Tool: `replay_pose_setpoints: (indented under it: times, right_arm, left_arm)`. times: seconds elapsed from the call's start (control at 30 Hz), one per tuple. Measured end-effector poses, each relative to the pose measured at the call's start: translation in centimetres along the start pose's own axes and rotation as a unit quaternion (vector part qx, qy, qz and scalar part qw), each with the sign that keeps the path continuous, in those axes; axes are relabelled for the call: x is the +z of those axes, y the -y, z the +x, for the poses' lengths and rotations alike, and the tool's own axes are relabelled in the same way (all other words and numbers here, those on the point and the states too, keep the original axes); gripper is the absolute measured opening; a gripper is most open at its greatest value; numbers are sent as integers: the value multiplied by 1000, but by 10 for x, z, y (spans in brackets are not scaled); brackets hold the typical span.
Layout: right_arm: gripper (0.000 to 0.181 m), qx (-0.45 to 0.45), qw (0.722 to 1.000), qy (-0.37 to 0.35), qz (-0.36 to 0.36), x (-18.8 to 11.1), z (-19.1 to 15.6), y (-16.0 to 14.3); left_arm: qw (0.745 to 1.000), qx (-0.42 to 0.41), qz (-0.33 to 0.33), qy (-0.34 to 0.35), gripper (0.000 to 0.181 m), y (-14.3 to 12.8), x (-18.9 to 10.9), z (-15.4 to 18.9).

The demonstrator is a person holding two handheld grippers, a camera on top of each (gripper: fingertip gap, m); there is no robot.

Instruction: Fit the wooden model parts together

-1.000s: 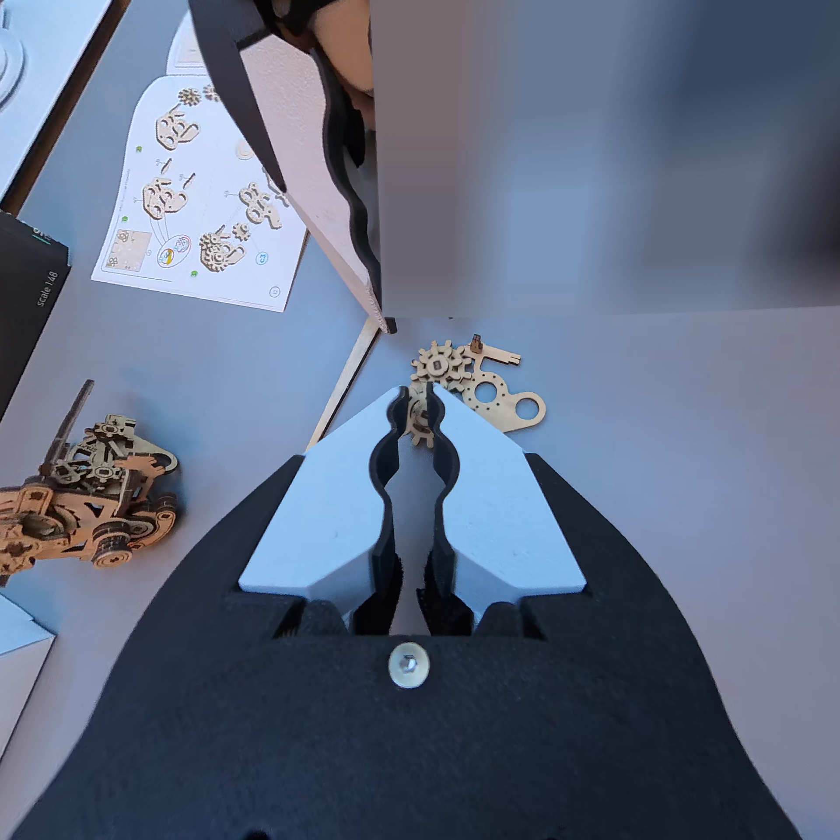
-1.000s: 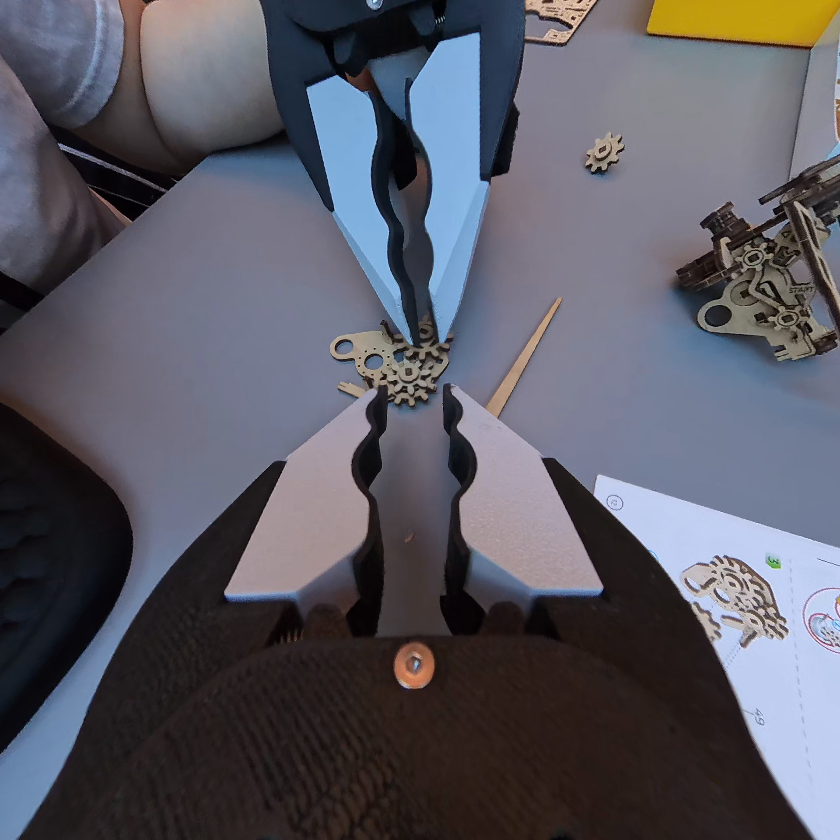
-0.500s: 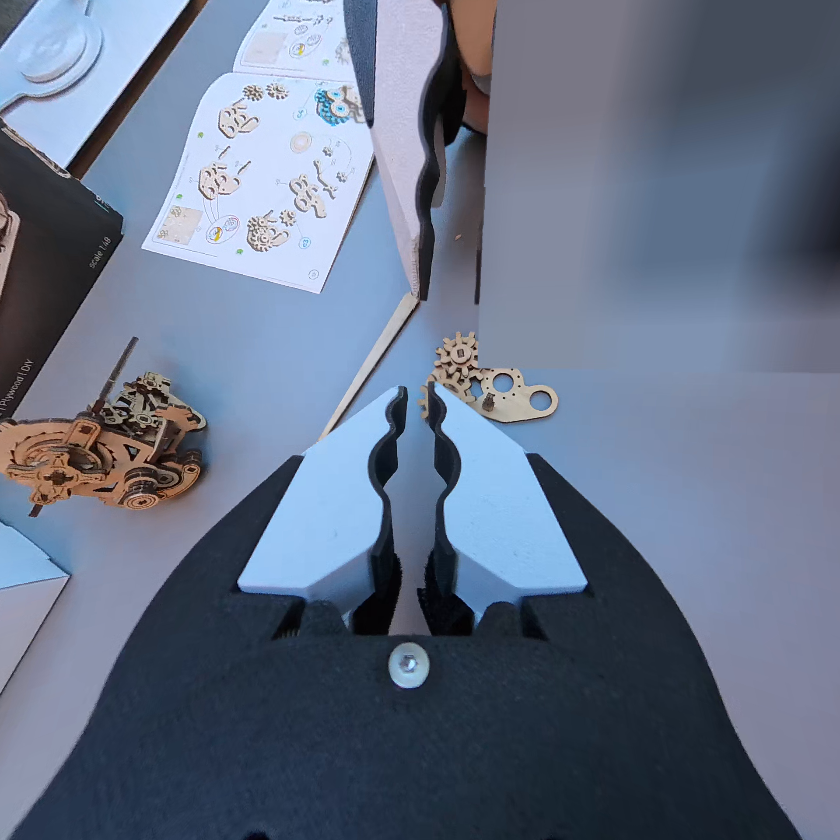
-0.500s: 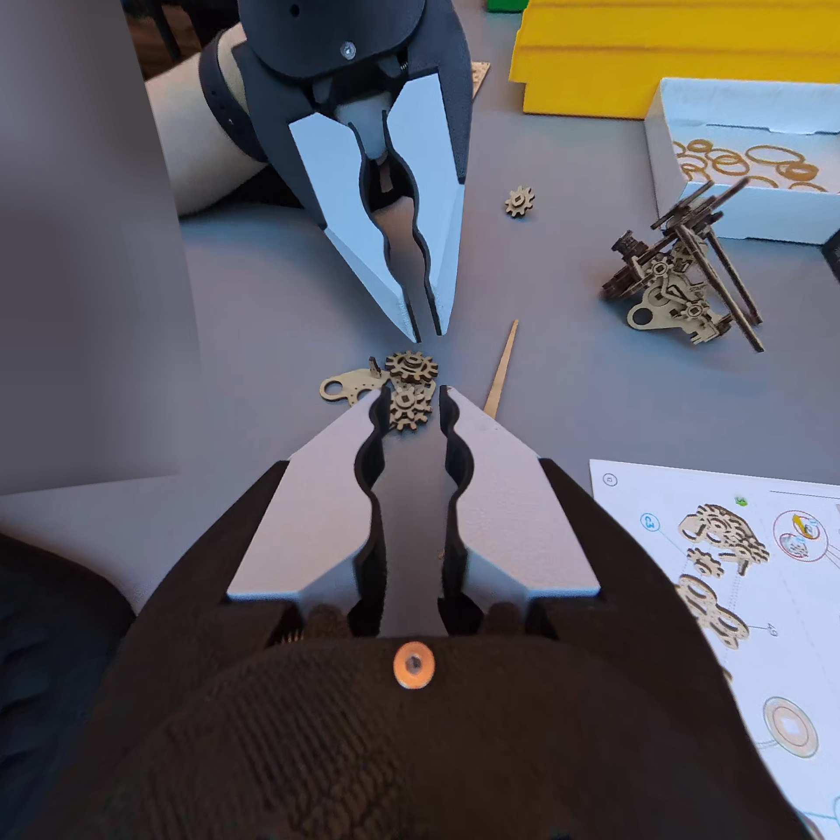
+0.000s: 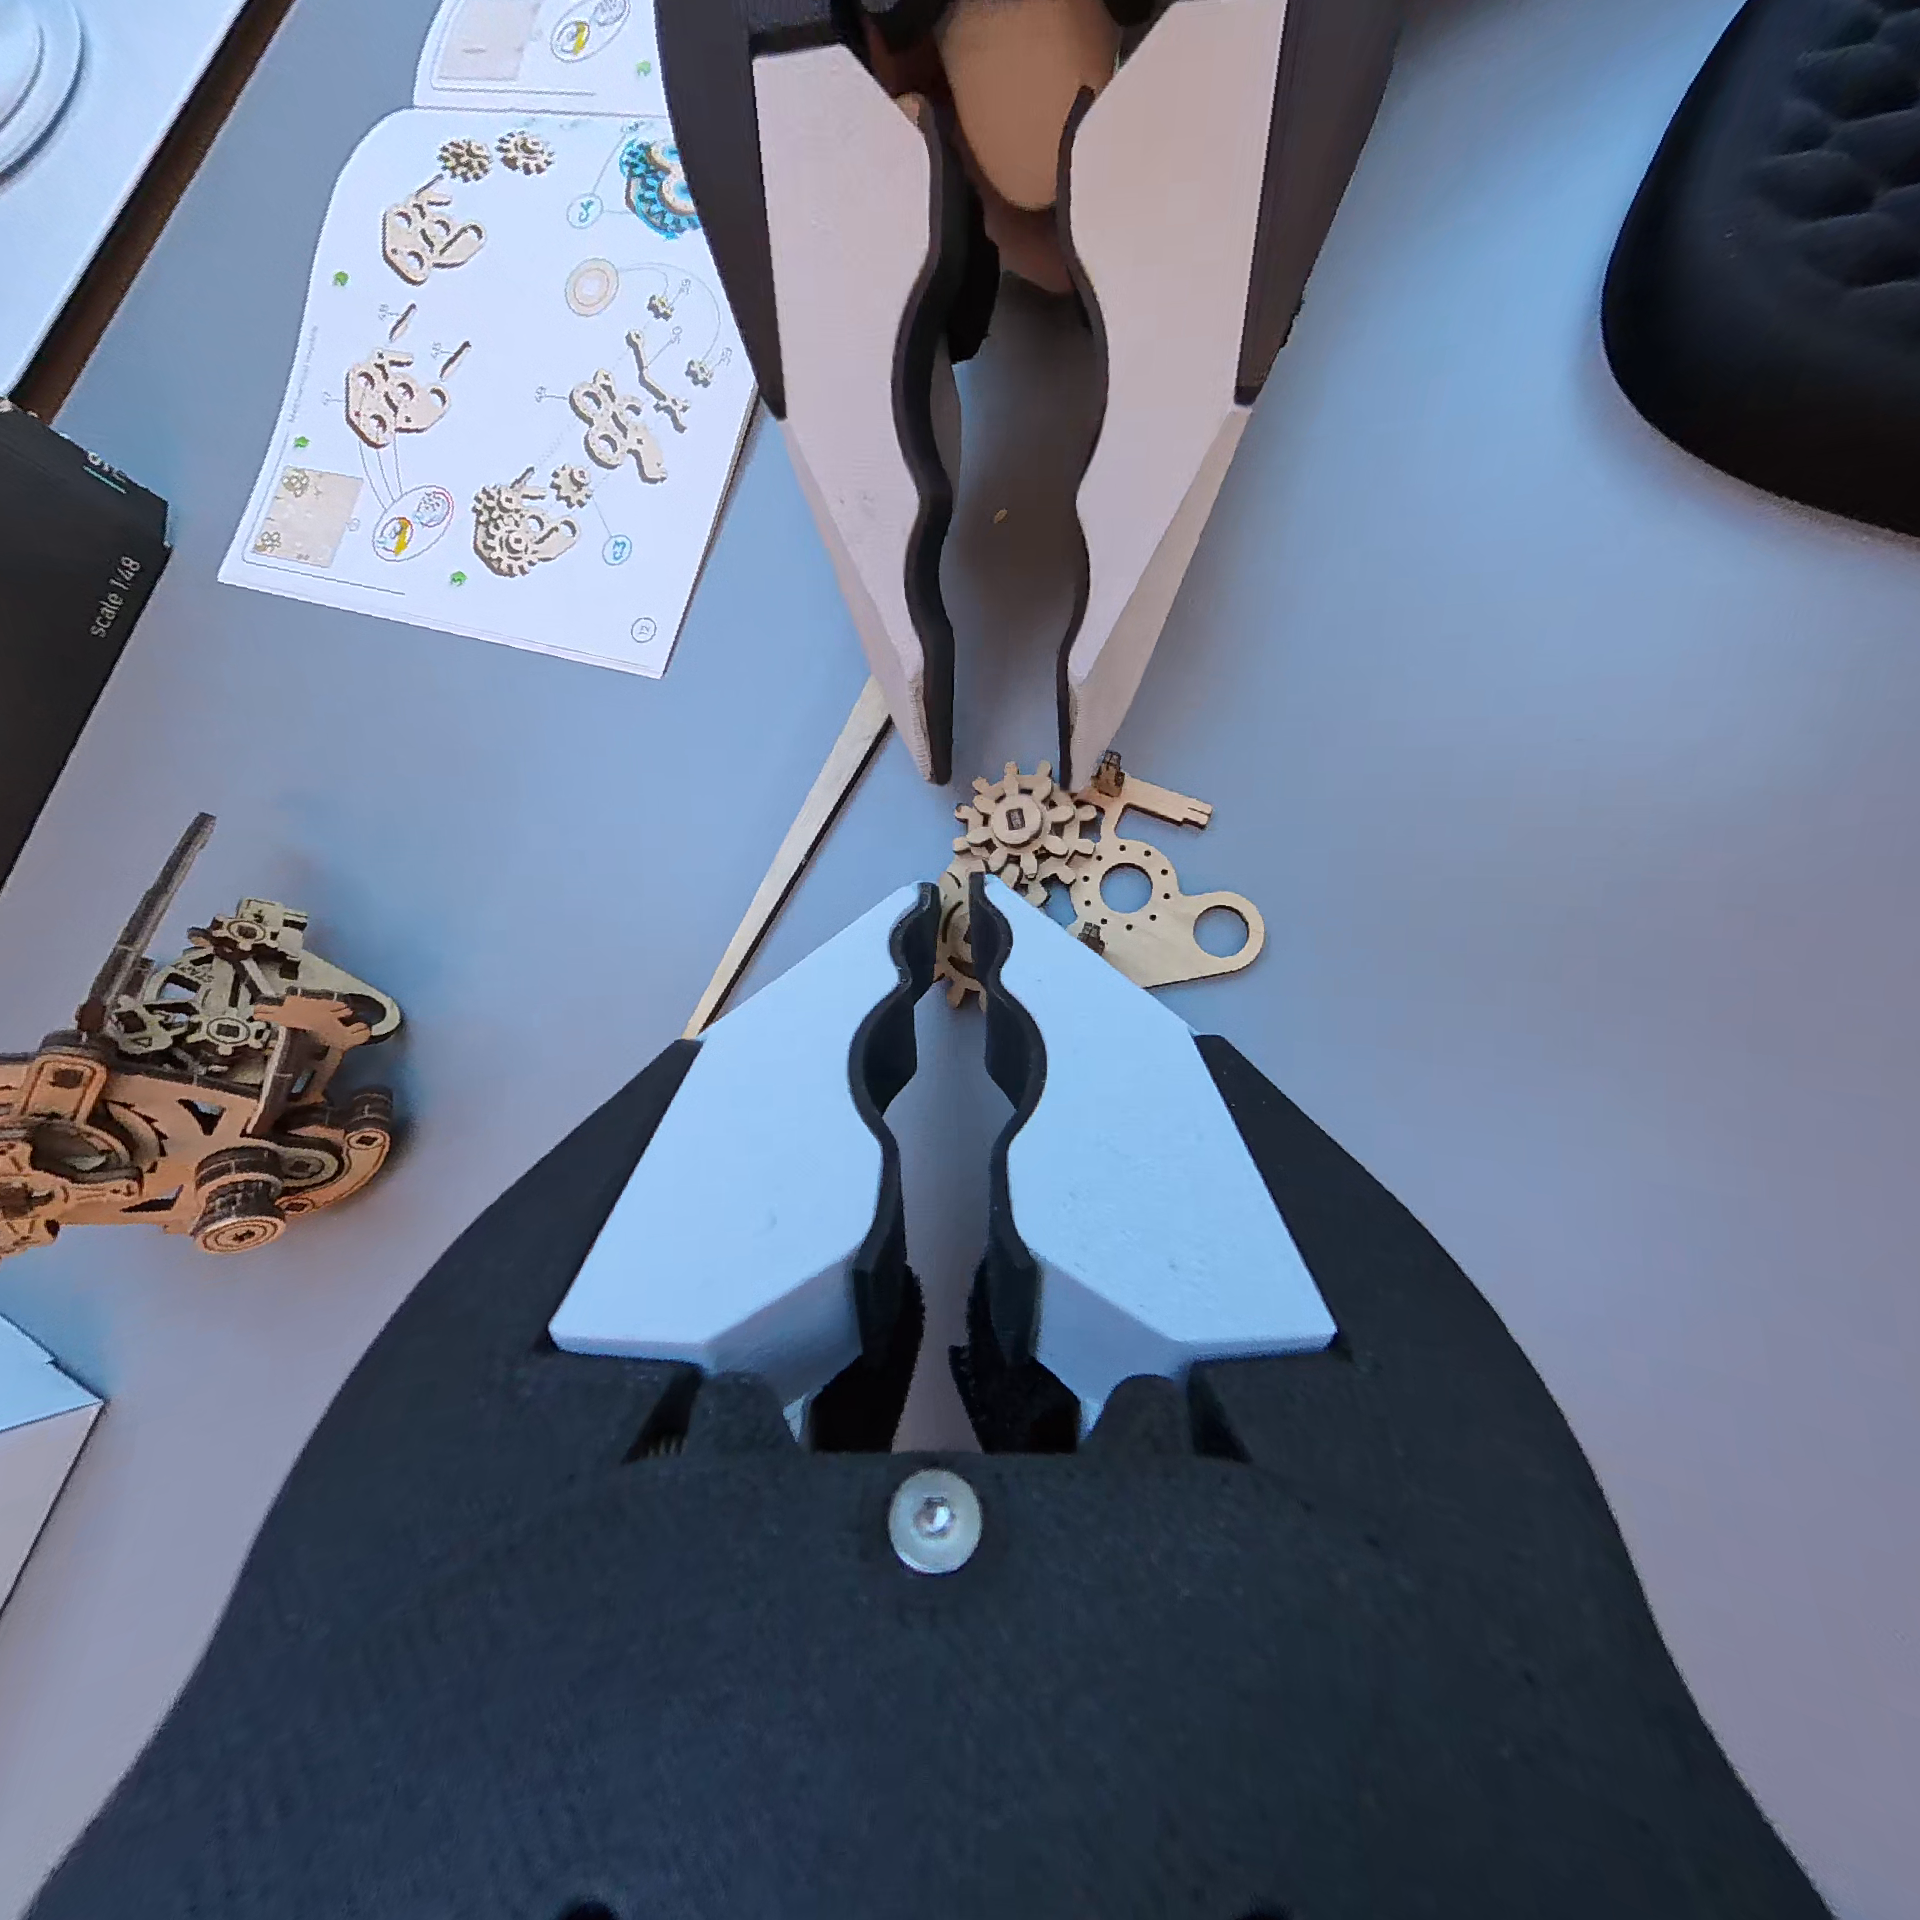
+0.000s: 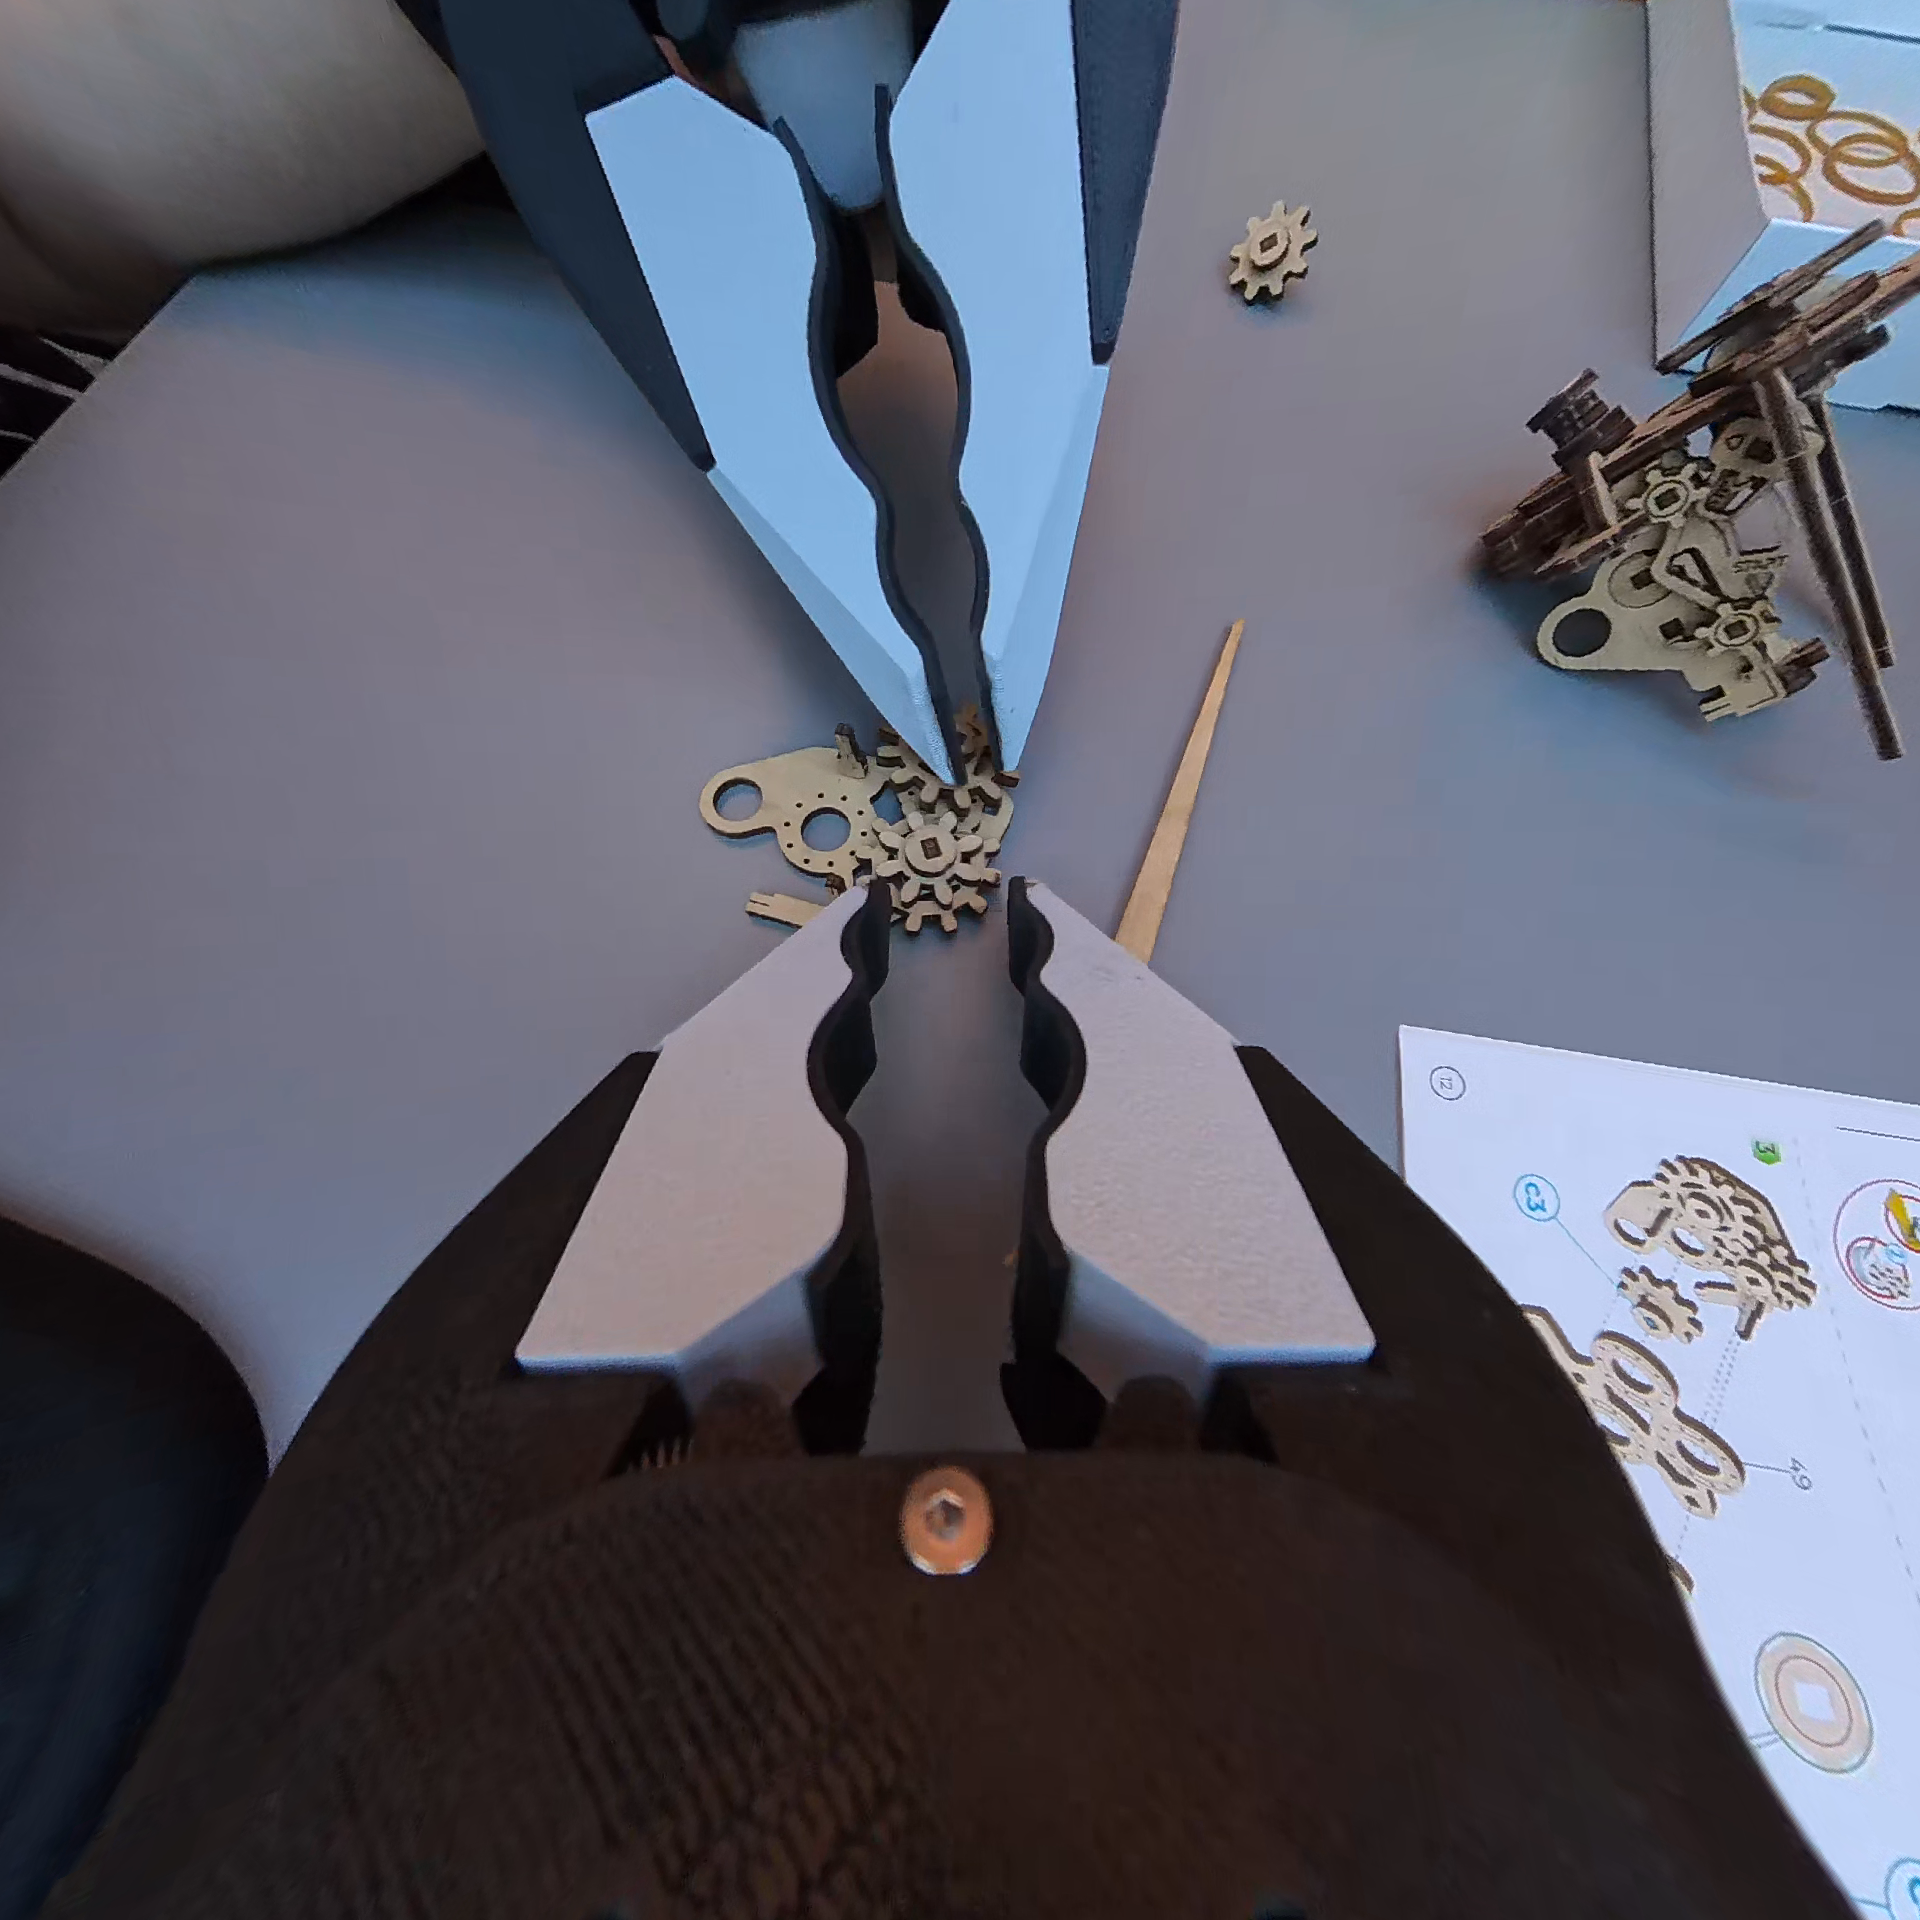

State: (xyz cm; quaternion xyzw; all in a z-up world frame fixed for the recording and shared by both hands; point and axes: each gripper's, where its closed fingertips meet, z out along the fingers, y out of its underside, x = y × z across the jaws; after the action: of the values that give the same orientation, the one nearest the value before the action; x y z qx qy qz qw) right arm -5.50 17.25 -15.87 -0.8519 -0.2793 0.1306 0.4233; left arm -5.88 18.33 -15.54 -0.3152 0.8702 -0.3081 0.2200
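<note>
**Risk check: gear pinched edge-on, second gripper closing in**

Left gripper [image 5: 953, 902]: jaws nearly closed, tips pinching a small gear [image 5: 958, 951] by its edge, low at the counter [image 5: 1558, 1039]. The grip looks thin, on the teeth only.

Just past it: the plate [image 5: 1153, 914], flat on the counter, with a top gear [image 5: 1023, 826] seated on it. The pinched gear overlaps the plate's near edge.

Right gripper [image 6: 943, 896]: jaws moderately apart, empty, tips straddling the top gear from the far side. Whether they touch it, I cannot tell.

Beside the cluster: a wooden stick [image 5: 790, 883], near the right gripper's tip. Farther out: built model [image 5: 187, 1081], instruction sheet [image 5: 488, 364], spare gear [image 6: 1273, 251].

Risks, as I judge them:
- The pinched gear could twist or pop free under sideways load, since only the rim is held.
- The plate is unclamped, so pressing the gear in may slide the whole cluster.
- The right tips, if they shut off-centre, could lever the top gear off its seat.
- Thin teeth may chip if forced out of mesh.
</note>
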Motion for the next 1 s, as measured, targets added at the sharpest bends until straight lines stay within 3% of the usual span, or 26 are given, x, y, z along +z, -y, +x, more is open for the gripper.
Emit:
replay_pose_setpoints:
  times: [1.0]
  right_arm:
    - [8, 1, 1000, 22, -11, -1, -1, -1]
  left_arm:
    - [1000, 8, -1, 0, 0, 0, 0, 2]
